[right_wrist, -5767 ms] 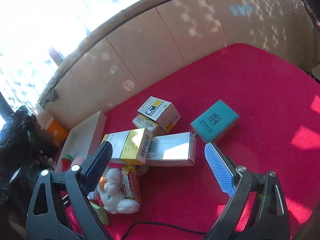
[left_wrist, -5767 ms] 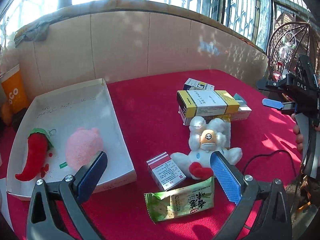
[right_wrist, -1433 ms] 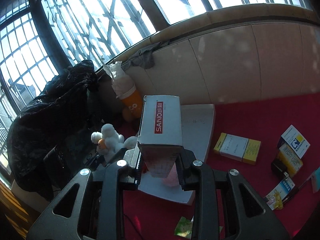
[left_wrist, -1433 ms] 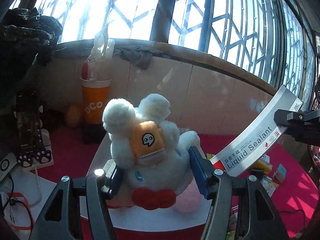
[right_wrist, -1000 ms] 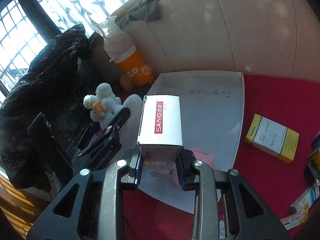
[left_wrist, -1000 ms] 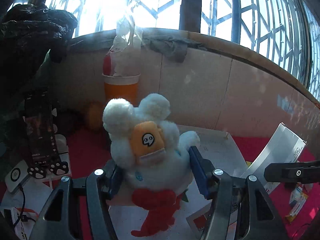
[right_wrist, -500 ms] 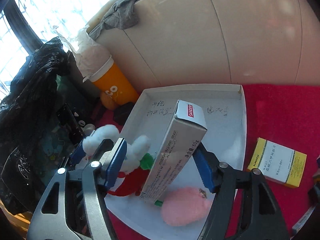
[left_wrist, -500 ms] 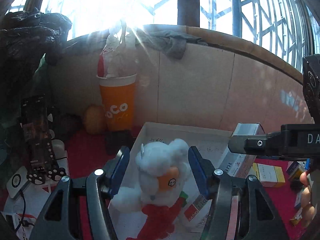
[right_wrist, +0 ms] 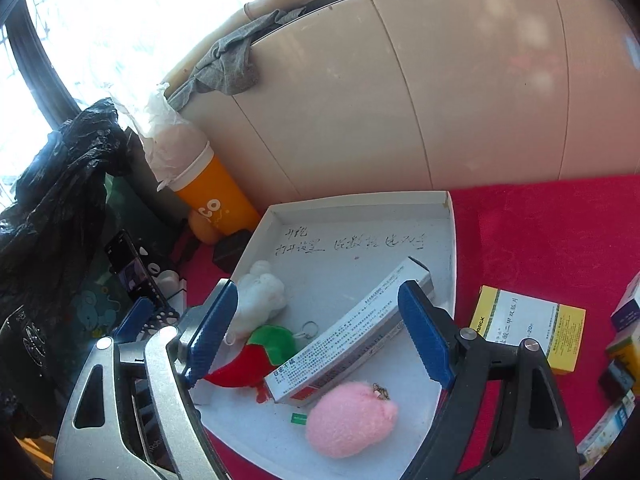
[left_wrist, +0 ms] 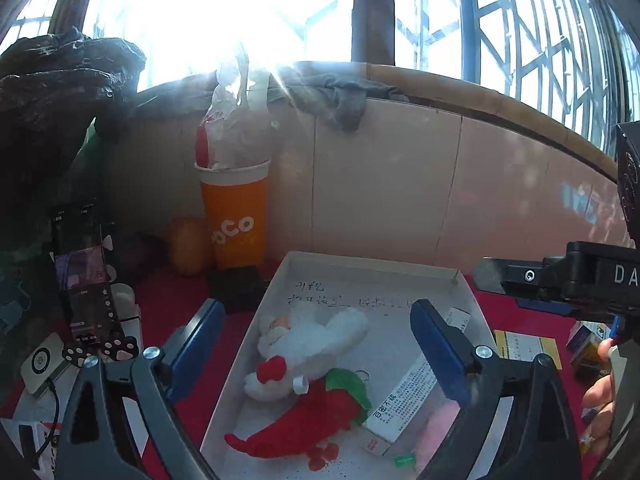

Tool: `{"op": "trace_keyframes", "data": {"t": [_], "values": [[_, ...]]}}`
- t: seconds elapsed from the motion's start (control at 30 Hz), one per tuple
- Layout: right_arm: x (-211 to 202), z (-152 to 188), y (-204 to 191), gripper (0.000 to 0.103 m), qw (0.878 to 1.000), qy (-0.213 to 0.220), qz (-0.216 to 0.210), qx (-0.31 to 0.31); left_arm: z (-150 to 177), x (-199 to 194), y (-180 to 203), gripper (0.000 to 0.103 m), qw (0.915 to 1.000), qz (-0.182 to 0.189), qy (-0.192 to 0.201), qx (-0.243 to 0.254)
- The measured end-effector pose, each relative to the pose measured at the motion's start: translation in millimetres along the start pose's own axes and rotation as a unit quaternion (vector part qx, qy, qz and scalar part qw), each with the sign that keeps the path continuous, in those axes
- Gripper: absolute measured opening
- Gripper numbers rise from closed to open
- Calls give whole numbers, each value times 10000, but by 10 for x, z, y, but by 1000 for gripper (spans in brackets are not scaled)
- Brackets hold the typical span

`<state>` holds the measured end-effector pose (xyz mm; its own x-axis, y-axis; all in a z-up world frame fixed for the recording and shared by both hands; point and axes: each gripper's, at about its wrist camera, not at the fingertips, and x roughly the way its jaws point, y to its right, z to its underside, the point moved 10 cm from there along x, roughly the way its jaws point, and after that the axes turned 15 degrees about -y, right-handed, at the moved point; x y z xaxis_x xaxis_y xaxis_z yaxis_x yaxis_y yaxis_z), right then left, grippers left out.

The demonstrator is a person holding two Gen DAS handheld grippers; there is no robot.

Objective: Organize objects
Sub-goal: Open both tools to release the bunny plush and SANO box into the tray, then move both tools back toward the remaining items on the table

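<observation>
The left gripper and right gripper are held over the white cardboard tray; their blue ribbed fingers have just been opening and are spread, with nothing pinched. Inside lie a fuzzy pink plush, a long sealant box, a red felt chili and the fluffy white toy, partly hidden. Beyond stands an orange cup, glare-washed.

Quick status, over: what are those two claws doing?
Left claw and right claw open, just released. White plush and long box lie in tray. Nothing blocking.
</observation>
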<state>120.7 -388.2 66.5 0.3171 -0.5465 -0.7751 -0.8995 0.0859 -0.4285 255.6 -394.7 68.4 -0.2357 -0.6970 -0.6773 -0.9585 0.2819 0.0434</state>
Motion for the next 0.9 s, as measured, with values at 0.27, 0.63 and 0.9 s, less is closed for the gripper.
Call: {"op": "trace_keyframes", "data": {"t": [0.27, 0.63, 0.9], "values": [[-251, 112, -36, 84, 9995, 225, 134, -160, 70, -124, 74, 103, 10000, 1, 13, 20], [-778, 425, 44, 84, 9975, 665, 83, -213, 144, -441, 335, 103, 9993, 275, 110, 229], [-1247, 731, 176, 84, 9932, 1100, 245, -283, 263, -605, 592, 103, 9979, 273, 195, 548]]}}
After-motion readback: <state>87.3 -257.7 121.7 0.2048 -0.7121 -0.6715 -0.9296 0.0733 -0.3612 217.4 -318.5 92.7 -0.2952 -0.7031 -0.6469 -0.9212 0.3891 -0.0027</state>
